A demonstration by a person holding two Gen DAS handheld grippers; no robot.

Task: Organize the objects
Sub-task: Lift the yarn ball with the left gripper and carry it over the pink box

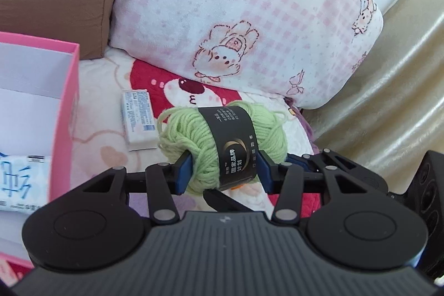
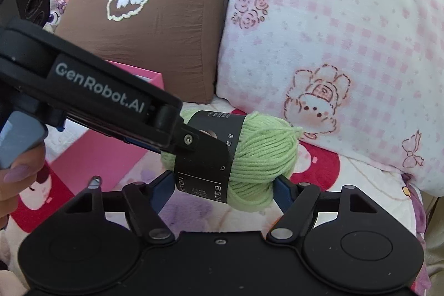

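Now your left tongs [image 1: 224, 171] clamp the yarn ball [image 1: 222, 143] across its middle, your right tongs [image 2: 224, 193] bracket it lengthwise, apparently touching; the pink box [image 1: 65, 90] lies left.

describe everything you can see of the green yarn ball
The yarn ball is a small skein of soft light green yarn, wrapped round its middle by a black paper band with gold and white print. A loose strand loops out at one end. It is lifted clear of the patterned blanket, in front of the pink checked pillow. The left gripper clamps its middle; the right gripper brackets it lengthwise.
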